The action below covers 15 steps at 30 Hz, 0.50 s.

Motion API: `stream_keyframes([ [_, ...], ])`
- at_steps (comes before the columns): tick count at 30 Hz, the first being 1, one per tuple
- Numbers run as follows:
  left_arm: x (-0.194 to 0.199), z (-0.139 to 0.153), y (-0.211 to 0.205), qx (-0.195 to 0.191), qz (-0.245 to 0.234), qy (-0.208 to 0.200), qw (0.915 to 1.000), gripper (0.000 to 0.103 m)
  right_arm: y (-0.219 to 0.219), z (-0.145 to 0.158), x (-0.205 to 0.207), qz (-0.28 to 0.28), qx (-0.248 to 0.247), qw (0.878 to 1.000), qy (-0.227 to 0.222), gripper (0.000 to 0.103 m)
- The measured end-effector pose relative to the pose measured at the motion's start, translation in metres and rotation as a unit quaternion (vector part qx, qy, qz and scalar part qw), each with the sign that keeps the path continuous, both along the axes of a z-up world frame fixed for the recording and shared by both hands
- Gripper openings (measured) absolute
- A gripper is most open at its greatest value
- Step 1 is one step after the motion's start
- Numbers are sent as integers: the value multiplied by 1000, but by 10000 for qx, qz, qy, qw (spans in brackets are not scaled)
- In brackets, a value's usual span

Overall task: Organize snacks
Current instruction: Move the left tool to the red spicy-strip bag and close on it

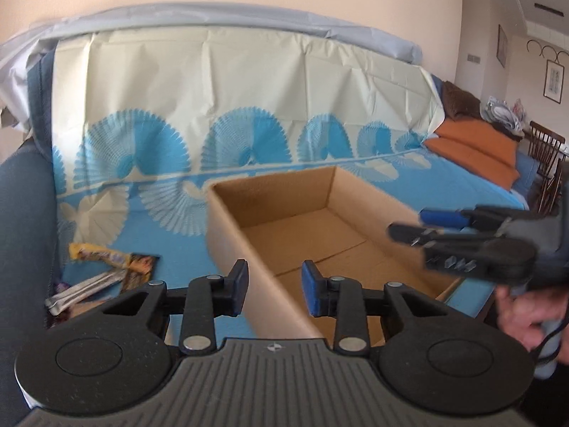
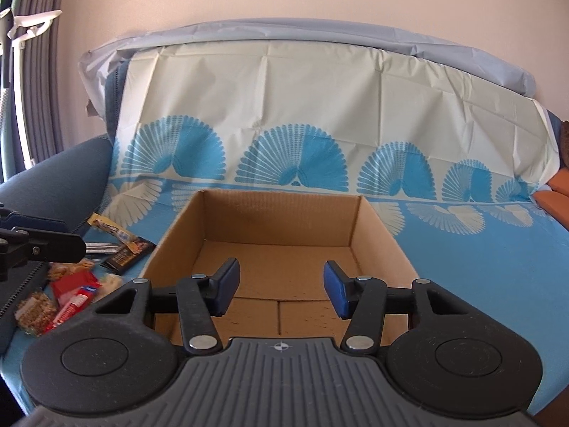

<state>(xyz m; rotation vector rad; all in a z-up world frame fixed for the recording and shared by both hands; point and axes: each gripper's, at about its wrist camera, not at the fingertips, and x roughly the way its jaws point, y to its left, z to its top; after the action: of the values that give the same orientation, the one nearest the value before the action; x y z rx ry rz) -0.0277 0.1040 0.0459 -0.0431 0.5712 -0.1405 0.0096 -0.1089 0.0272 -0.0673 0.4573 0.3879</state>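
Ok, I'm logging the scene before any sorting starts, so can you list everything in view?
cardboard box: one, brown, open and empty, centre of the sofa seat
snack packets: a loose pile, exact count unclear, red, yellow, dark and silver, on the seat left of the box
sofa cover: one, cream and blue fan print, over seat and backrest
cushions: orange, count unclear, far right of the sofa
wooden chair: one, dark brown, beyond the cushions
framed pictures: two at least, on the right wall
left gripper: one, black with blue pads, open, holding nothing
right gripper: one, same build, open, holding nothing
hand: one, gripping the right gripper's handle
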Motion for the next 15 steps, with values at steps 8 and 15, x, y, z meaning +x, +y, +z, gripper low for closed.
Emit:
stream_keyframes([
  [8,-12,-47,75,-130,1423,590,9880,36,30,2,-13,330,91,9993,-135,56],
  [15,-8,-80,94,-308,1816,942,9784,46,61,-1,-18,620,244,9978,-13,62],
])
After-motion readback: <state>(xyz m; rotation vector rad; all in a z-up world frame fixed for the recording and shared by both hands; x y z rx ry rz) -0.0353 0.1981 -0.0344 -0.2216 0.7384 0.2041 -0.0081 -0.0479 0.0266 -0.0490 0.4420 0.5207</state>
